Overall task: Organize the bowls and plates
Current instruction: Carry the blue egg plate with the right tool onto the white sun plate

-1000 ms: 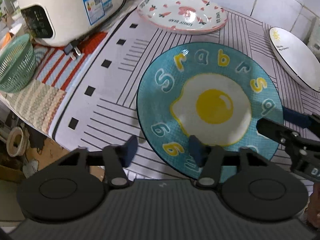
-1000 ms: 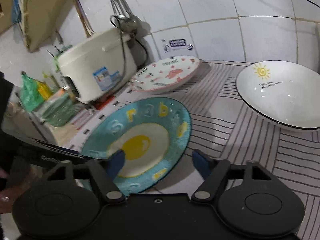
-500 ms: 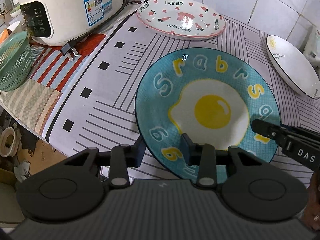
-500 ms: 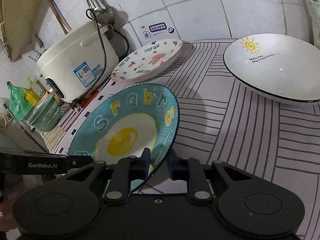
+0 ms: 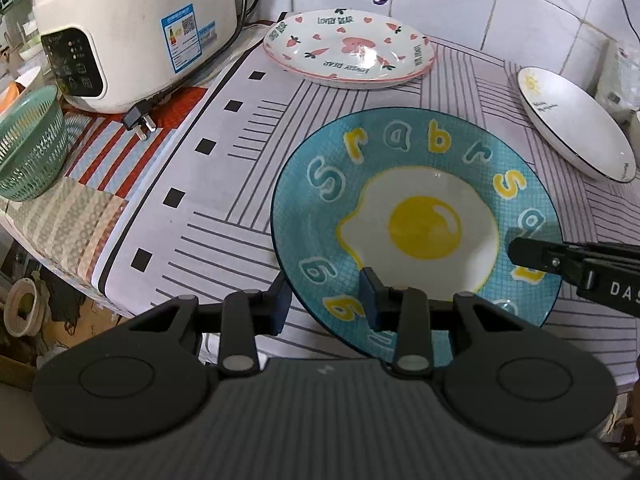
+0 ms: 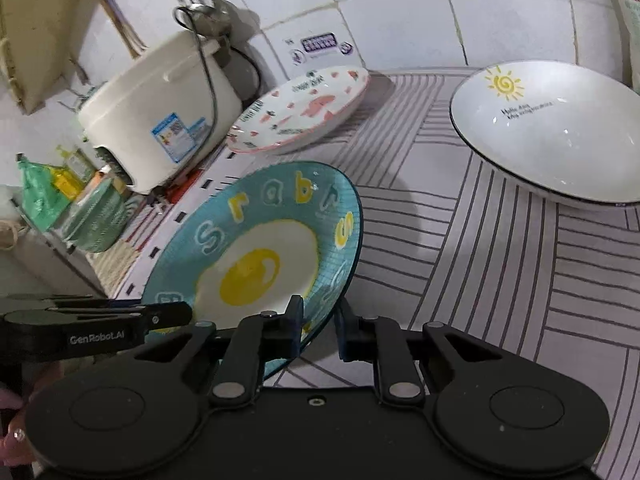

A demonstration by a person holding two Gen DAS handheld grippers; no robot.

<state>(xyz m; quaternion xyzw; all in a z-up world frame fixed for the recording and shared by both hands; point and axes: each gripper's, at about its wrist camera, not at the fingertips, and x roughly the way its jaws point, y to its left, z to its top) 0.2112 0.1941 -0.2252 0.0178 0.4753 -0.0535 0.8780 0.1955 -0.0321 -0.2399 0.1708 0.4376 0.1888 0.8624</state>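
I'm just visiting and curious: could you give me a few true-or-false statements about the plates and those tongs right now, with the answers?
1. Both tongs grip the blue plate. True: the left tongs and right tongs each pinch its rim.
2. The pink plate lies on the blue plate. False: it sits apart, by the wall.
3. The white bowl bears a sun drawing. True.
4. The rice cooker is plugged in. False: its plug lies loose on the cloth.
5. The blue plate shows a fish. False: a fried egg.
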